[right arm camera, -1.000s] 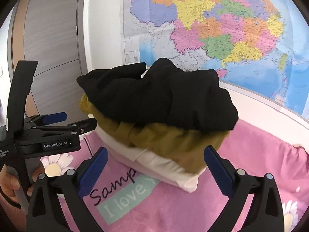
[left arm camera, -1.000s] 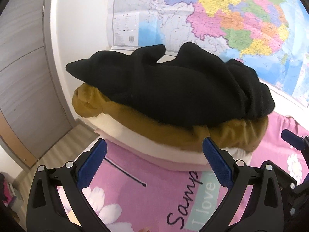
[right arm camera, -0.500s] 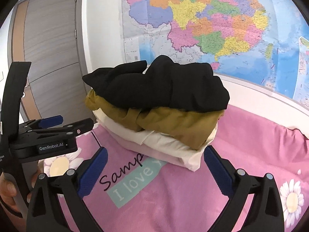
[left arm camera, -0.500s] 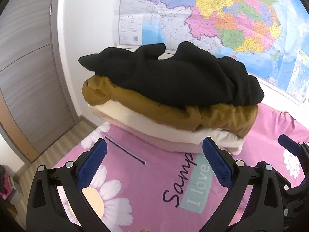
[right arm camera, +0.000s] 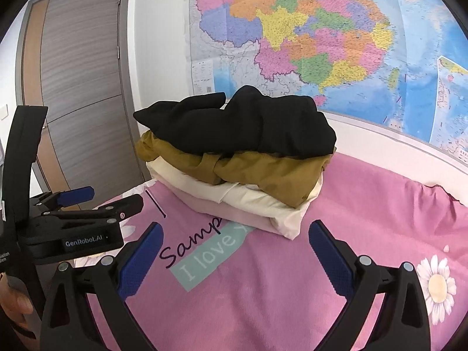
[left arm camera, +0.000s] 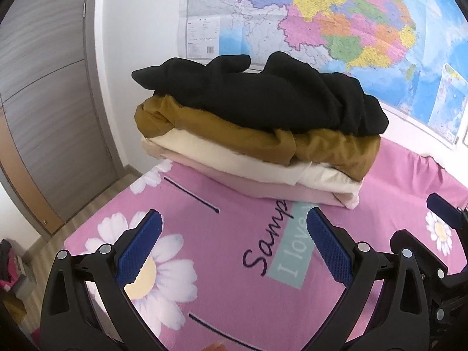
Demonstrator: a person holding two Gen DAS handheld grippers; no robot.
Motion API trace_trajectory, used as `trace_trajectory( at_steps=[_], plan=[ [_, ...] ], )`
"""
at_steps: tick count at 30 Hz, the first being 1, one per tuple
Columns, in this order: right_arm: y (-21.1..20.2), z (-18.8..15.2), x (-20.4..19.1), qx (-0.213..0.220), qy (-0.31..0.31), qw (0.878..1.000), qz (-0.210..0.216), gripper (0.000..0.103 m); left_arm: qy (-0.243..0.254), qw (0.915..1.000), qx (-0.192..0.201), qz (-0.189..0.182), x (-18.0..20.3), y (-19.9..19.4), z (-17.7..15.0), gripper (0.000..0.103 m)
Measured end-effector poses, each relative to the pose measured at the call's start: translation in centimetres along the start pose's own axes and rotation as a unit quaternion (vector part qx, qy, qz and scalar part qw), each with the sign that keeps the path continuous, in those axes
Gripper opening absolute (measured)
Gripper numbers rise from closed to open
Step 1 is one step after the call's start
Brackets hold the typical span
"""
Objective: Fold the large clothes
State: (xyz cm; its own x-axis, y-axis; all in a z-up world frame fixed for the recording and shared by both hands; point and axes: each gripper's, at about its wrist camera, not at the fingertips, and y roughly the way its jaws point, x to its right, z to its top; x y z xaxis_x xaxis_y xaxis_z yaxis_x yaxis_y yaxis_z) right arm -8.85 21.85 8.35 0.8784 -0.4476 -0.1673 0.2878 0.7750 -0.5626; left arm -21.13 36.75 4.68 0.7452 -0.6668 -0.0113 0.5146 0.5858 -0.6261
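On the pink bed sheet (left arm camera: 248, 278), far side, sits a stack of 4 folded clothes (right arm camera: 234, 169), black garment (left arm camera: 263, 99) topmost. Soft, floppy, light; I'd pinch its near edge. Left claw (left arm camera: 231, 251) and right claw (right arm camera: 234, 257) both spread, empty.

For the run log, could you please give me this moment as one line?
left gripper: open, empty | right gripper: open, empty | black garment: atop folded stack | stack: on pink bedspread
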Motion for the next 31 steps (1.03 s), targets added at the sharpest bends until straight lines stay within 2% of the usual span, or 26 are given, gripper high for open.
trace_trajectory(
  at_steps=[3,9,21,27,31],
  plan=[
    [-0.5,-0.4,-0.2,0.001,0.002,1.0,0.002,0.097,-0.002,0.9999,0.001,0.012,-0.1,-0.6,-0.4,0.098],
    [-1.5,-0.9,-0.4,0.004,0.009,1.0,0.004,0.097,0.002,0.9999,0.004,0.013,0.1,-1.5,-0.6,0.098],
    [-3.2,-1.4,-1.0,0.013,0.007,1.0,0.004,0.097,0.017,0.9991,0.038,0.012,0.9,-3.8,-1.3,0.097],
    [-3.6,-1.9,-0.5,0.011,0.018,1.0,0.001,0.097,0.017,0.9992,0.034,0.009,1.4,-4.2,-1.7,0.098],
    [-4.1,-2.3,-0.1,0.013,0.025,1.0,-0.005,0.097,0.018,0.9993,0.028,-0.013,1.9,-4.3,-2.0,0.098]
  ],
)
